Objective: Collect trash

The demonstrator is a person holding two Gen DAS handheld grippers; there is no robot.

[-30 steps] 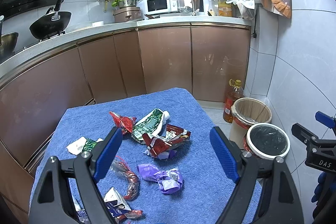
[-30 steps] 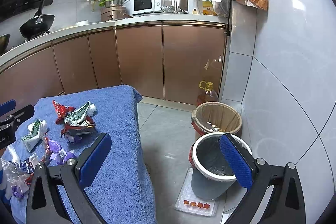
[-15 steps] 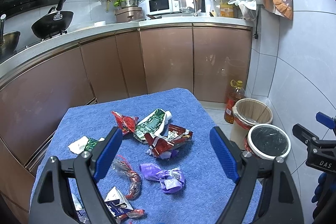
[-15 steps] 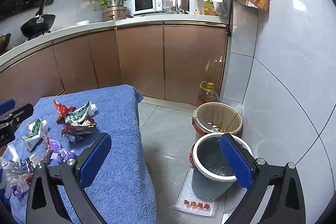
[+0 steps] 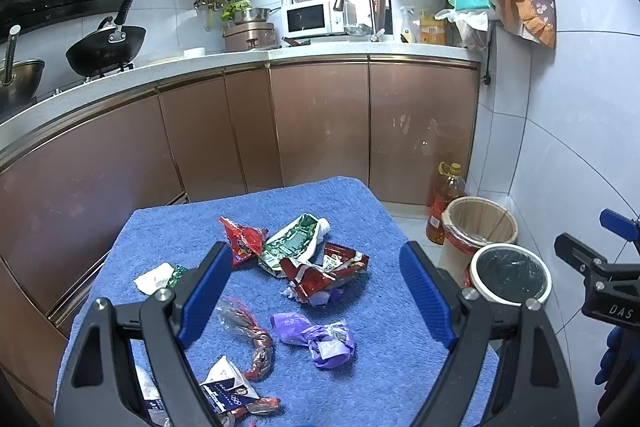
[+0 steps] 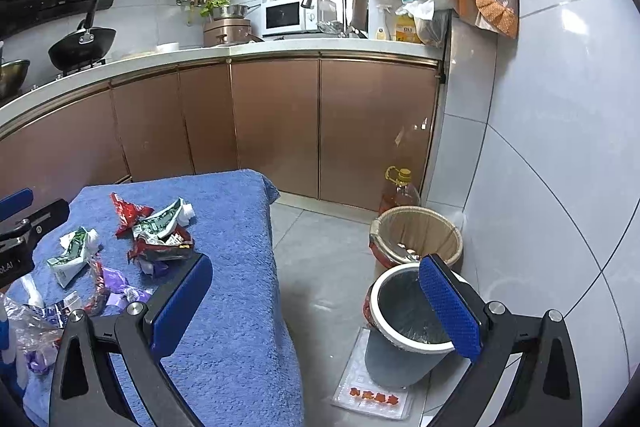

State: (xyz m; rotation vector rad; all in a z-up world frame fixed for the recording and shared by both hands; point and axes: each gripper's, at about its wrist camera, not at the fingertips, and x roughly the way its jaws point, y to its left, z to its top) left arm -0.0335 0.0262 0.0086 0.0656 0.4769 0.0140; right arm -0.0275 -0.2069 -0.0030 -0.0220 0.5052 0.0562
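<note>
Desk (image 5: 360,211): rectangular, plush blue towelling. Round white-rimmed bin (image 5: 510,277), black liner, on the floor at 3 o'clock. Crinkled foil wrappers (image 5: 324,269) and purple film wad (image 5: 320,341), centre. Left gripper (image 5: 316,291) and right gripper (image 6: 316,299): jaws wide apart, empty.

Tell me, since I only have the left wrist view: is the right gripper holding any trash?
Observer: No. The right gripper is open and empty, poised over the floor beside the table.
Operator: Is there anything in the tan bin?
Observer: Yes, a few small scraps lie at the bottom of the tan bin.
Operator: What is the white-rimmed bin standing on?
Observer: The white-rimmed bin sits on a clear floor mat printed with red characters.
</note>
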